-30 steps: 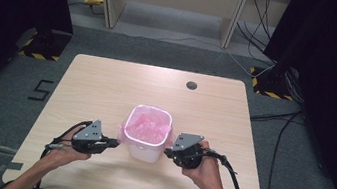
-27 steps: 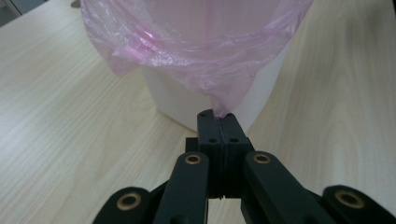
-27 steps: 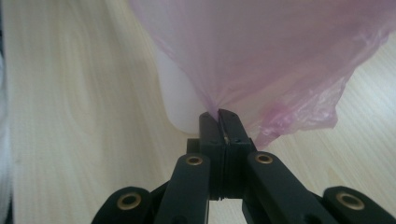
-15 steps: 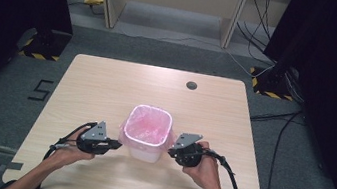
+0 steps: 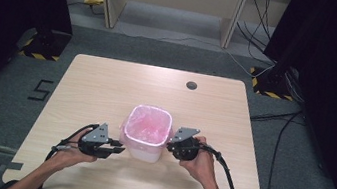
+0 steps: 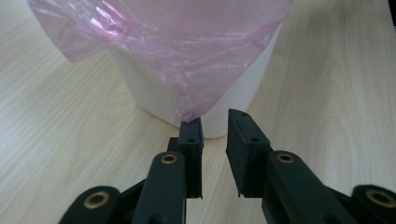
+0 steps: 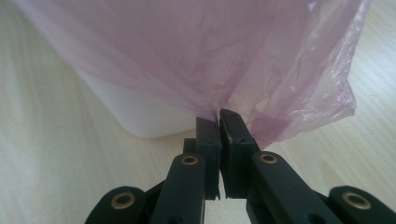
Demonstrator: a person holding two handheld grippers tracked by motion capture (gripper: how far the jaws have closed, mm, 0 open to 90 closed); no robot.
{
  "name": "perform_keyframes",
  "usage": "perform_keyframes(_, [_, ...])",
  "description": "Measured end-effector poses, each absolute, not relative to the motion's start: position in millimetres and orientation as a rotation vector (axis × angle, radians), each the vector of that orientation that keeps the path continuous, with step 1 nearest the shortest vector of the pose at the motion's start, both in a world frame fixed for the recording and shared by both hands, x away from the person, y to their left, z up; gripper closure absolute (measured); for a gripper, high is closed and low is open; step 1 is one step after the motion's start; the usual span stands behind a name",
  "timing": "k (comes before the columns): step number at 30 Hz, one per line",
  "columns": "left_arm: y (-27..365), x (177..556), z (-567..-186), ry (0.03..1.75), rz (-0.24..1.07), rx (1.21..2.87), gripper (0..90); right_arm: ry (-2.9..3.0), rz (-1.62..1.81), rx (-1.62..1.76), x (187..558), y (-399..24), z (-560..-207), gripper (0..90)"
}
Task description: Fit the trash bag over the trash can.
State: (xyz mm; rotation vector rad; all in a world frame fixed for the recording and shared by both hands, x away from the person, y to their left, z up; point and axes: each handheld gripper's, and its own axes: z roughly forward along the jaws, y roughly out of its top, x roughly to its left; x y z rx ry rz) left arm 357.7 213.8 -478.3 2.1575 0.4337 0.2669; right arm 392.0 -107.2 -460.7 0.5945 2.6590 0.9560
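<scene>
Thin pink plastic liner (image 7: 261, 60) of small white plastic bin (image 5: 144, 149) pinched by right gripper (image 7: 219, 116); left gripper (image 6: 215, 122) jaws just opened narrowly, liner released.

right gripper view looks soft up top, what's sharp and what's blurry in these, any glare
Right gripper view: the pink bag is close and hazy; the fingers are sharper. Left gripper view: crisp fingers, bag folds with small glints, soft table grain. High view: even light, dark side edges, no glare.

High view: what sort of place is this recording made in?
Probably a lab or recording room, not a home: a bare wooden table on grey carpet, loose cables running to a wall socket, and black stands with yellow-black hazard tape beside it.
</scene>
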Motion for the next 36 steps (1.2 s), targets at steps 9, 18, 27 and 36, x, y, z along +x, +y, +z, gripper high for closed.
perform_keyframes(9, [204,352,-478,0.388,0.253,2.159,71.8,2.674,0.956,0.645,397,-111,-458,74.6])
perform_keyframes(18, [234,350,-470,0.573,0.29,2.084,48.9,2.671,0.998,0.731,375,-129,-435,51.4])
perform_keyframes(27, [243,359,-457,0.666,0.303,1.975,40.6,2.575,1.124,0.72,363,-140,-407,47.2])
perform_keyframes(36, [229,377,-447,0.667,0.251,1.919,33.9,2.399,1.239,0.811,371,-138,-385,43.7])
